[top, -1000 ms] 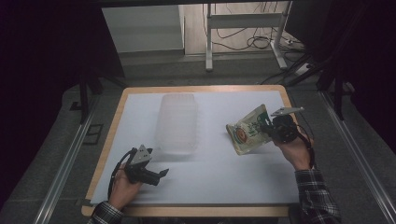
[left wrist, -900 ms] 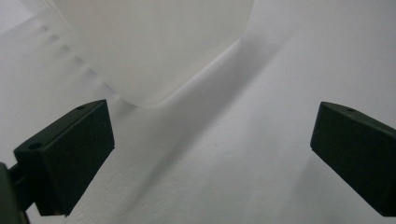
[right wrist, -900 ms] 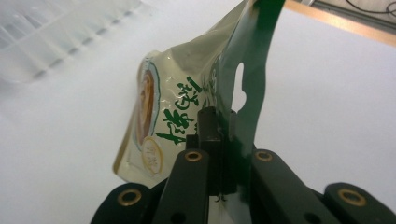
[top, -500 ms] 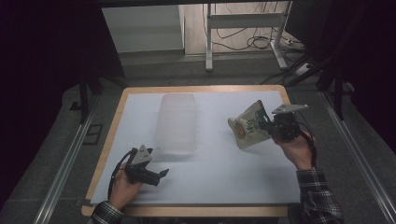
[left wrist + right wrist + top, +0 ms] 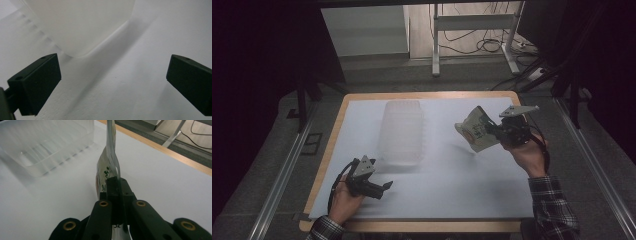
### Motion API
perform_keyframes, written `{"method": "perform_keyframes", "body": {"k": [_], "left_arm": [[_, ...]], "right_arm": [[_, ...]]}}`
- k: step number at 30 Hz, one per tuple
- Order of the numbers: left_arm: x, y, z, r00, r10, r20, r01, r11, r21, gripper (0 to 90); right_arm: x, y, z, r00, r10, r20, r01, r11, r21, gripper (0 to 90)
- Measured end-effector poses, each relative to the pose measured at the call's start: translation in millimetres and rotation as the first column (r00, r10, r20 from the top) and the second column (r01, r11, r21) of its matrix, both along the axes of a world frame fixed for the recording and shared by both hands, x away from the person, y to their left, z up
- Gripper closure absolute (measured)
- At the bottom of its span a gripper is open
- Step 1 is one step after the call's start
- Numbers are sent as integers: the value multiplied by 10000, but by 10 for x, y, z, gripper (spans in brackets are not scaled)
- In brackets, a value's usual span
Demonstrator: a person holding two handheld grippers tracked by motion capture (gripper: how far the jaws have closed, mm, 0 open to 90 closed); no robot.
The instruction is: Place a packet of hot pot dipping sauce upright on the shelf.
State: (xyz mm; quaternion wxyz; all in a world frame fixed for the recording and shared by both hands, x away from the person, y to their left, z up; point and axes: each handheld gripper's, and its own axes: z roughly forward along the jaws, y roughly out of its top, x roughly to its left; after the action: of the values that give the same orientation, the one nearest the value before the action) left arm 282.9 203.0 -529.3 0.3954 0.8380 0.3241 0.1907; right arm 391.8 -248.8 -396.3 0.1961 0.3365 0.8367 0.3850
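right hand-held gripper (image 5: 493,131) clamping printed pouch (image 5: 476,130), clear tray (image 5: 402,131) nearby

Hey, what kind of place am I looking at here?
Probably a lab or workshop bench set up for recording handling demos. A white-topped table with a wooden rim stands among dark curtains, loose cables lie on the floor behind, and a person holds a claw in each hand.

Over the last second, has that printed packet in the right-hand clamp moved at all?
Yes. The packet, pinched in the right gripper, has risen off the white mat and tilted more upright; the clear plastic tray beside it has stayed put.
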Motion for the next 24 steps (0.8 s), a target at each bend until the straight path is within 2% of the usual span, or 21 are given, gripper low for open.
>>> {"method": "perform_keyframes", "body": {"k": [6, 10, 17, 24], "left_arm": [[-3, 1, 1, 10000, 10, 4, -10, 10000, -15, 0], [-4, 3, 2, 10000, 11, 14, -11, 10000, -22, 0], [-7, 3, 2, 10000, 26, 0, -26, 10000, -48, 0], [-5, 10, 3, 10000, 38, -7, -38, 10000, -6, 0]], "right_arm": [[33, 128, 64, 9988, 486, -83, -485, 9988, 109, 893], [74, 270, 113, 9947, 1011, -160, -1008, 9947, 198, 893], [108, 474, 170, 9885, 1509, -71, -1508, 9884, 157, 893], [159, 601, 195, 9846, 1750, -40, -1749, 9844, 192, 893]]}}
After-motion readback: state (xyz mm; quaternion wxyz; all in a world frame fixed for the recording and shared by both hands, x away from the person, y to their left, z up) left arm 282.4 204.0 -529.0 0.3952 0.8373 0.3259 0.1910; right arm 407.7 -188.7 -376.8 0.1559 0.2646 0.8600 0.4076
